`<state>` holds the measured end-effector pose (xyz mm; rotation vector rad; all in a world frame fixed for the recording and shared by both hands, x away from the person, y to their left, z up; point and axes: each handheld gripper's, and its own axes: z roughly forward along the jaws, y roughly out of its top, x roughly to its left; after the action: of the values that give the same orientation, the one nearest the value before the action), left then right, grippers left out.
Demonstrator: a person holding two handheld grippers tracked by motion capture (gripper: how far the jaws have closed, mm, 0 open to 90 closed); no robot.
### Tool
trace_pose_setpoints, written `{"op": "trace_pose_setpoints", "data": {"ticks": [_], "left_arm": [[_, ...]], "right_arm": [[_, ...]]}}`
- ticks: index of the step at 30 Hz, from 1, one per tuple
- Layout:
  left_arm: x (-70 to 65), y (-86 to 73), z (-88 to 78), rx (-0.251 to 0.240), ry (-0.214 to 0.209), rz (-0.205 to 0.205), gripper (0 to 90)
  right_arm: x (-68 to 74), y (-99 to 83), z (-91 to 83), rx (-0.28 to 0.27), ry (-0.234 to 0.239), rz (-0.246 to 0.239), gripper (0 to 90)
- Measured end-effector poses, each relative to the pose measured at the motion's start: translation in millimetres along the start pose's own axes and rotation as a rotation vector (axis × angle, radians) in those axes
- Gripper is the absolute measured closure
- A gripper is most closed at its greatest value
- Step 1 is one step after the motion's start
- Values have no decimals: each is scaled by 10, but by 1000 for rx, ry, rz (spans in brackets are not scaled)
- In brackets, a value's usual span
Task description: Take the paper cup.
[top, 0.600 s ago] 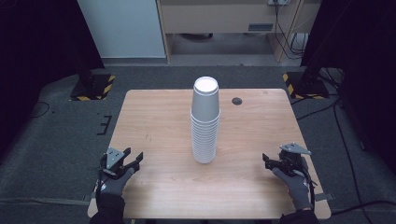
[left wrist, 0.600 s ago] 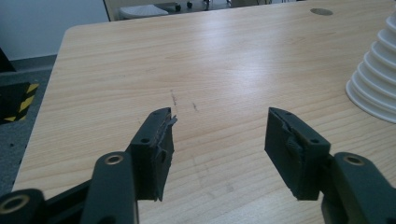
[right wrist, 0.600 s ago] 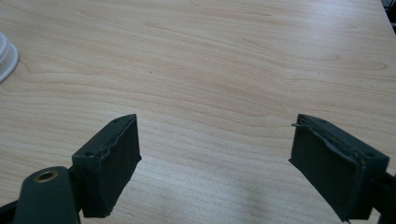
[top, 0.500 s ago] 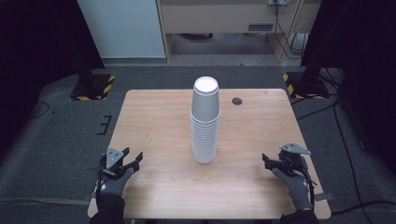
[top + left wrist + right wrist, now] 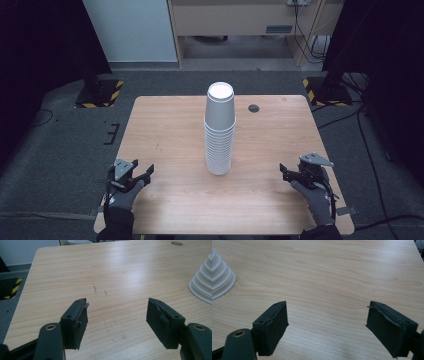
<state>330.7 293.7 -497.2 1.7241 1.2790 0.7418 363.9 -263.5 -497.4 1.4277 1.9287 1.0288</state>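
While nested, cups [image 5: 219, 131] stand inverted; contents hidden.

Grey gloves w/ dark sleeves; each black tool [image 5: 142, 175] [image 5: 286, 171] has grey plate, screws.

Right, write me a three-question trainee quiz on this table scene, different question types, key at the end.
1. True or false: the stack of white cups stands upside down mid-table.
2. Fill in: the left gripper and right gripper both have their jaws ____.
3. Which lies behind the stack, toward the far edge? A) a small dark round spot B) a spoon C) a lid

Key: 1 true; 2 open; 3 A
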Motion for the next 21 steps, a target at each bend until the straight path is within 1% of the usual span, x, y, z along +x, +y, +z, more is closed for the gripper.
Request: {"op": "trace_pose_setpoints", "data": {"ticks": [2,4,6,9,14,15,21], "left_arm": [[3,-2,0,-3,1,-7,316],[2,-4,-3,0,-2,-9,308],[-2,-4,-1,3,-4,-2,302],[-15,-4,13,10,-8,1,290],[-19,-14,20,20,-16,2,281],[-18,-12,21,19,-16,1,281],[-32,-9,18,18,-17,7,279]], "right_arm": [[8,14,-17,-11,1,1,177],[22,23,-35,-11,7,6,178],[32,33,-49,-20,5,-6,178],[49,62,-73,-32,8,-8,177],[59,118,-128,-64,25,9,178],[62,128,-138,-63,29,9,178],[88,197,-215,-101,40,2,179]]}}
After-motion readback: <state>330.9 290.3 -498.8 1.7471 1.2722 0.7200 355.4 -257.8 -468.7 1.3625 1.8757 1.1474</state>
